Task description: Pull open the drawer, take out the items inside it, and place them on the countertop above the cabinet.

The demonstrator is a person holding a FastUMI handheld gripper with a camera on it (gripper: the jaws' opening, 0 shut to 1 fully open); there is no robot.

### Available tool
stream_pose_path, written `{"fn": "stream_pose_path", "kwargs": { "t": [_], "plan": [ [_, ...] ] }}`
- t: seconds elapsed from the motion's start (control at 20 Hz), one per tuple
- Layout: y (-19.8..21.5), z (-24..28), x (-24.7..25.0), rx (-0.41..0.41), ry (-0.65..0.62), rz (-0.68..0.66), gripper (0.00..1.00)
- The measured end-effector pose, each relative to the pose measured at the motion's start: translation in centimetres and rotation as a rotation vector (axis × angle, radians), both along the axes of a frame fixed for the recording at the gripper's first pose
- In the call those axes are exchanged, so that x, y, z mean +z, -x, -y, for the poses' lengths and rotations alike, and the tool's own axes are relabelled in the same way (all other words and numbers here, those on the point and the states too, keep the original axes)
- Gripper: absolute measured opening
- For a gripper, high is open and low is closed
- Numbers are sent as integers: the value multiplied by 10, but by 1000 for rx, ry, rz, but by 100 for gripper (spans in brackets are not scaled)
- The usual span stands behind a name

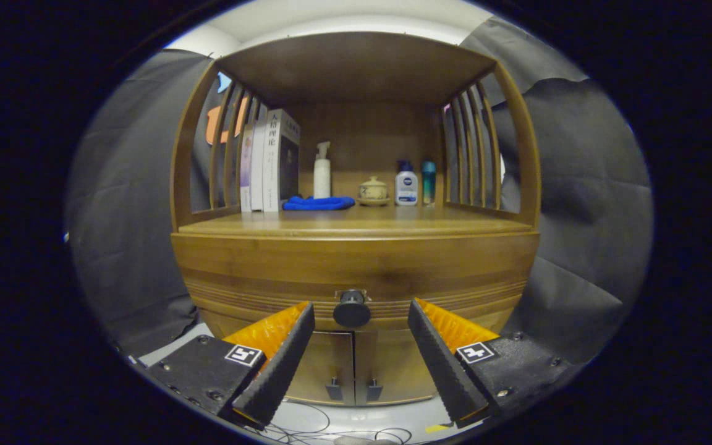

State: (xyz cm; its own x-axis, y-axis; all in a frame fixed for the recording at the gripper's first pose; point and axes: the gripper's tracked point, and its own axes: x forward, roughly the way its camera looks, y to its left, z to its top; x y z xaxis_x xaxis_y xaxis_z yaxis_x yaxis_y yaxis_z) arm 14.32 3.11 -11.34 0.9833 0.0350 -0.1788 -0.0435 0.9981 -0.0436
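A wooden cabinet [356,266] stands straight ahead of the tool [361,315], backed on both sides by dark cloth draped as the booth's wall [584,204]. The cabinet's upper half is an open shelf bay with a solid roof board and slatted sides; its floor is the bench [356,224], a smooth brown wooden surface with a rounded front edge.

Along the rear of the bench stand, from left to right, a few upright books [269,162] against the left slats, a white pump bottle [322,171], a small lidded ceramic jar [372,190] on a saucer, a white bottle with a dark cap [406,184] and, just beside it, a slim teal bottle [429,182]. A folded blue cloth [317,203] lies in front of the pump bottle, touching the foot of the books. The front half of the bench is bare wood.

Below the bench runs the drawer [356,278], a wide front panel with grooved lines near its lower edge. It is closed, flush with the cabinet. Its round dark knob [351,309] sits at the centre, between the two fingers and a little beyond their tips. The tool is spread wide, a finger to either side of the knob, touching neither the knob nor the drawer front.

Under the drawer are two small cabinet doors [356,364] meeting at the middle, each with a little handle near the seam. The floor [356,420] below is pale, with thin cables lying across it.
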Motion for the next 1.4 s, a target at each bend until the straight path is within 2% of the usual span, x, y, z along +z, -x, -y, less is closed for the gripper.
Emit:
{"fn": "stream_pose_path", "kwargs": {
  "t": [0.25,0.35,0.5,0.65,1.05,1.4],
  "plan": [
    [-42,-8,-17,5,24,-18,99],
    [-51,-8,-21,4,34,-20,93],
    [-61,-6,-30,-2,14,-52,71],
    [-61,-4,-28,-27,9,-25,48],
    [-59,-6,-30,14,-34,-49,41],
    [-57,-5,-30,20,-20,-48,37]
  ]
}}
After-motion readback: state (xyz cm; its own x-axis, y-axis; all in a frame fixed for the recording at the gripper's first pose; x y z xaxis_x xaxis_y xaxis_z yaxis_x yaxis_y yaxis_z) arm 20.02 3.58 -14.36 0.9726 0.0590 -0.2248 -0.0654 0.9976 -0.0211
